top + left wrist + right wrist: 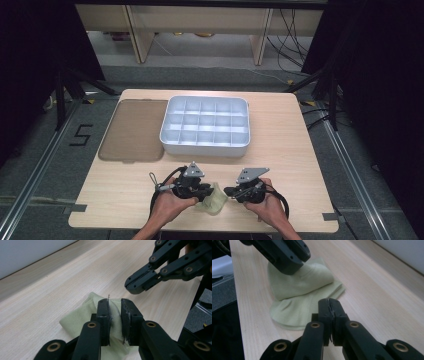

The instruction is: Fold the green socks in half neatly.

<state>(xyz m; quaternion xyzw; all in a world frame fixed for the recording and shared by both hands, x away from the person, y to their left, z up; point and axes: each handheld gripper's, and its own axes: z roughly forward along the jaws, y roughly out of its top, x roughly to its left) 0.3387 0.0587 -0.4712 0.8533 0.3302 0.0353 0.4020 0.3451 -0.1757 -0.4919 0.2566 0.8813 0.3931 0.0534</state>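
Nearest the person, at six o'clock on the table (280, 150), lies a pale green cloth (214, 200), folded and bunched, between the two grippers; the left gripper (115, 315) sits over it at its nine o'clock side, jaws a little apart with a fold of the cloth standing in the gap; the pads look to be barely touching the fabric, if at all, so I judge the grip loose rather than firm; the right gripper (329, 315) rests just off the cloth at its three o'clock side, jaws pressed together on nothing, its tips short of the cloth's edge.

The step in hand seems to be handling or folding the cloth, with the left gripper either taking or letting go of a fold; the next move would call for the right jaws to part and come in low at the free edge, while the left either closes squarely on its fold or lifts clear, lest the fabric drag.

Farther off, at twelve o'clock, stands a white tray (205, 146) of many compartments; beside it at ten o'clock lies a flat brown lid (134, 130), touching or nearly so.
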